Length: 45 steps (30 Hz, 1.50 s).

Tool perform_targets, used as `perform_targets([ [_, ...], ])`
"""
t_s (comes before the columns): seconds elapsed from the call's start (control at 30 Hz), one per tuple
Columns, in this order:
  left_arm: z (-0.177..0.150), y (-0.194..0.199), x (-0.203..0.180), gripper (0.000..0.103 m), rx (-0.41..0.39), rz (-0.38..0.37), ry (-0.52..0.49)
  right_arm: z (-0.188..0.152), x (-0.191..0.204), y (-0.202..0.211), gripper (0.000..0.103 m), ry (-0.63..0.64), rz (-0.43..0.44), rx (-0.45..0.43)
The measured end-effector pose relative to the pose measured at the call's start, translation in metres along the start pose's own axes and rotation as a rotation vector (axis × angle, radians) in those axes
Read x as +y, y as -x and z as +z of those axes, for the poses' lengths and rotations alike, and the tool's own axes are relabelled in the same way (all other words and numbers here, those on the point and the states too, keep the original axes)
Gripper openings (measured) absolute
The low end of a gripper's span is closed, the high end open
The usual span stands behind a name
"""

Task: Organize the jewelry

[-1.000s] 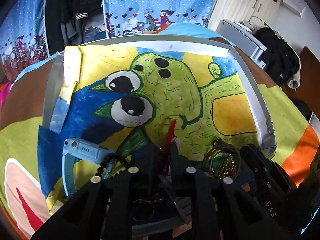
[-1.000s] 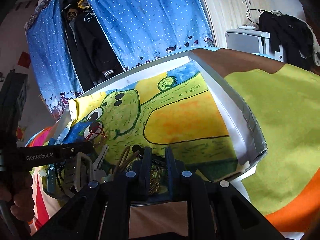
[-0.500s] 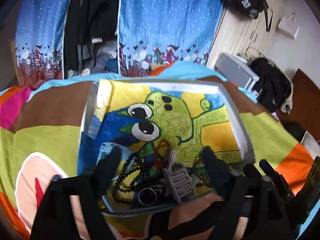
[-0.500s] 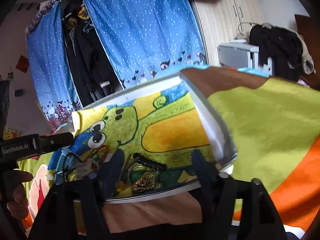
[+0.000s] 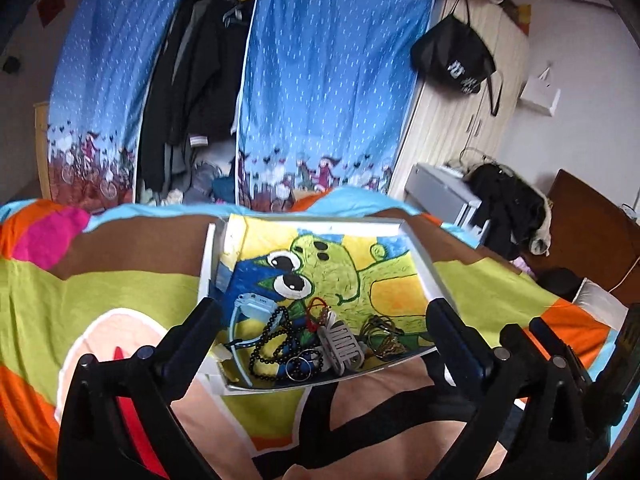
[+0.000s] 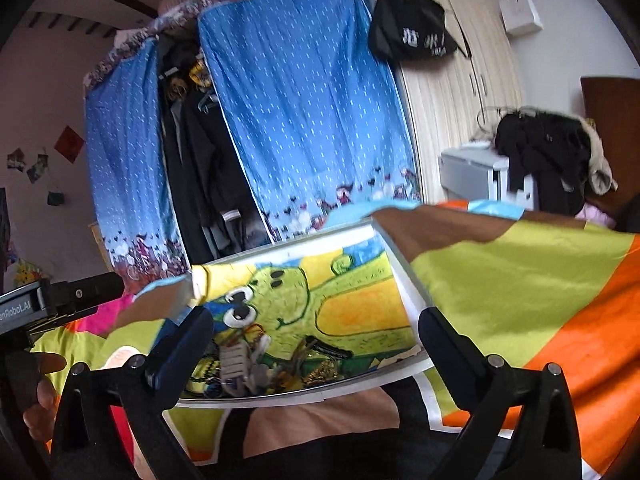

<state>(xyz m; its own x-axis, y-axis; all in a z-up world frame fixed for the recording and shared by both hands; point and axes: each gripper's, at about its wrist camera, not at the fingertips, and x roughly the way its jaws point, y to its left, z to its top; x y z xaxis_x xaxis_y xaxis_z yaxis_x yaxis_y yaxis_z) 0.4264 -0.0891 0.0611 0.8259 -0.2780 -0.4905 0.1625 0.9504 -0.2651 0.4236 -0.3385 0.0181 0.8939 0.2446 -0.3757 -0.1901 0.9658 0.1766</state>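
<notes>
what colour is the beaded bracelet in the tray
Black beaded bracelet, clearest in the left wrist view.

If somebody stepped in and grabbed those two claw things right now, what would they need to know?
Left gripper: open, empty, held back above the tray.
Right gripper: open, empty, also above the tray.
All pieces lie in a heap at the near end of the white tray on the bed: light blue watch, black bead bracelet, red cord, grey hair claw, key ring, gold chains.
Done: nothing visibly sorted.
Left: separate the heap and lay each piece out; the far end of the tray looks free.
</notes>
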Motion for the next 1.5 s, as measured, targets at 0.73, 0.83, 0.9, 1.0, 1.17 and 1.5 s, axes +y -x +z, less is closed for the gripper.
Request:
perform_targets([
  [0.73, -0.074, 0.124, 0.003, 0.101, -0.116, 0.031, -0.083, -0.026, 0.042, 0.134, 0.103, 0.085, 0.015, -0.159],
  [0.83, -0.085, 0.138, 0.000, 0.101, -0.127, 0.032, -0.105, -0.034, 0.049, 0.148, 0.103, 0.092, 0.020, -0.166],
  [0.9, -0.093, 0.146, -0.002, 0.101, -0.133, 0.033, -0.125, -0.041, 0.052, 0.156, 0.103, 0.097, 0.021, -0.169],
  [1.0, -0.106, 0.157, -0.005, 0.101, -0.144, 0.034, -0.152, -0.051, 0.059, 0.168, 0.103, 0.112, 0.018, -0.169],
  [1.17, -0.128, 0.172, -0.008, 0.101, -0.147, 0.029, -0.166, -0.070, 0.069, 0.192, 0.103, 0.118, 0.001, -0.190],
  [1.5, -0.162, 0.193, 0.004, 0.101, -0.135, 0.031, -0.144, -0.100, 0.068, 0.214, 0.103, 0.069, -0.034, -0.143],
])
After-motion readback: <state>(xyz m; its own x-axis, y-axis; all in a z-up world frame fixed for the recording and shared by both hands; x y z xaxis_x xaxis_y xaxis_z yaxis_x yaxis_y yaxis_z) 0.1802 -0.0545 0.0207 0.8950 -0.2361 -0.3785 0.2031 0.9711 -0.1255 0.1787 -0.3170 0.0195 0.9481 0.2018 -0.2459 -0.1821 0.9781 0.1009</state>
